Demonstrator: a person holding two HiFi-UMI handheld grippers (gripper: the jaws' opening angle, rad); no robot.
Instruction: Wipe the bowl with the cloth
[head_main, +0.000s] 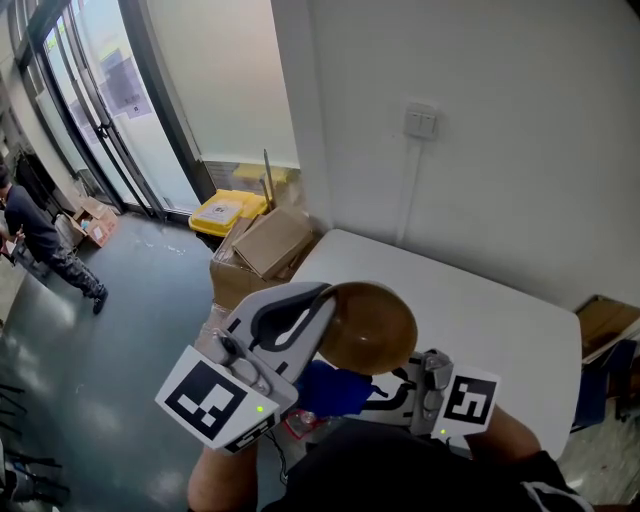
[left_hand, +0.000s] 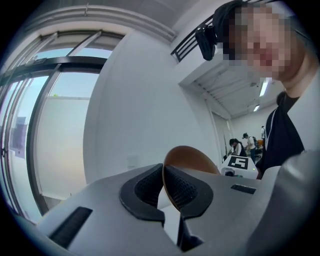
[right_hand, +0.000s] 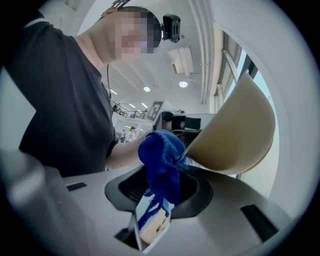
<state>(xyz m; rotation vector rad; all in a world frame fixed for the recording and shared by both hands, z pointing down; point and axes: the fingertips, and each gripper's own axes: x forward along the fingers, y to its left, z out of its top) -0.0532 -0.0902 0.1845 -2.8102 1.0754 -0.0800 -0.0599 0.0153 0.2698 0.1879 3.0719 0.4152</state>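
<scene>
At 7 o'clock in the head view, nearest the wearer, the left gripper (head_main: 322, 300) reaches up and to the right with its marker cube low beside the forearm. Its own view shows the fingers (left_hand: 145, 189) pressed together on the thin rim of the brown bowl (head_main: 368, 328), the wall pinched between the two ribbed pads. At 5 o'clock sits the right gripper (head_main: 380, 392), pointing left. Its fingers (right_hand: 129, 186) are clamped on the blue cloth (head_main: 330, 390), which bunches up out of them, with a pale label hanging from its lower end.

The bowl is held in the air at the middle of the head view, tipped on edge above the white counter (head_main: 480, 320) and not touching it. The cloth lies just under the bowl at its 7 o'clock. In the right gripper view the bunched cloth meets the bowl's edge.

Past the counter's far-left corner, at 11 o'clock, stand cardboard boxes (head_main: 270, 245), and a yellow bin (head_main: 228, 210) behind them. A wall switch (head_main: 421, 121) sits at 1 o'clock. Farthest off, tall glass doors (head_main: 100, 100) fill the 10 o'clock corner, and a person (head_main: 40, 240) in dark clothes stands on the grey floor (head_main: 120, 330) at 9 o'clock.
</scene>
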